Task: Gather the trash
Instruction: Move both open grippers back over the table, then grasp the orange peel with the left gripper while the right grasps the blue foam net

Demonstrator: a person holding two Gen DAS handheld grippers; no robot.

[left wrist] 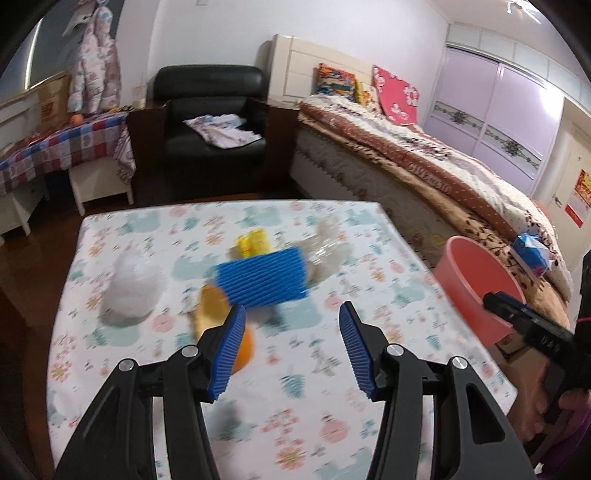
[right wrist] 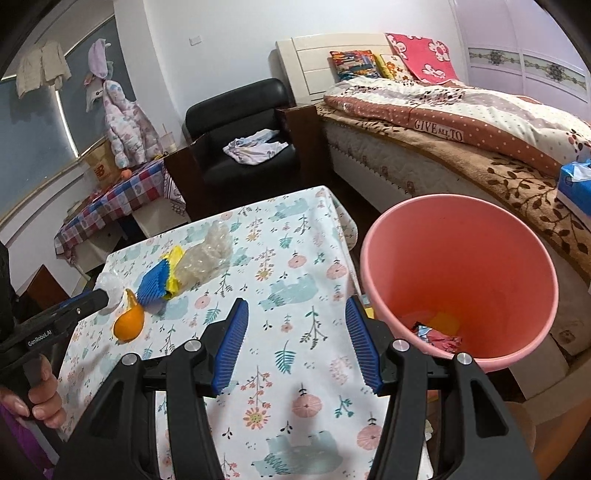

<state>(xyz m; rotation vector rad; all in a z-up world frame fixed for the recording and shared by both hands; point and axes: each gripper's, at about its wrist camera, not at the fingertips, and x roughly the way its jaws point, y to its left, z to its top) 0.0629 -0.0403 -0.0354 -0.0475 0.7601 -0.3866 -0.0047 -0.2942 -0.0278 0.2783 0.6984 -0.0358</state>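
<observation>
The left gripper [left wrist: 291, 347] and the right gripper [right wrist: 293, 343] both tilt downward with jaws apart and nothing between them. A hand [right wrist: 38, 391] grips the left gripper's handle.

White-painted walls [right wrist: 229, 33], dark wooden floor [left wrist: 22, 258], black leather armchair [right wrist: 240, 125] holding crumpled cloth against the far wall, cream-headboard bed [right wrist: 461, 122] with brown patterned quilts to its right, lilac sliding wardrobe doors [left wrist: 491, 107], checked-cloth side table [right wrist: 122, 199] under a dark-blinded window [right wrist: 33, 125], padded jacket [right wrist: 123, 129] hanging beside it
</observation>
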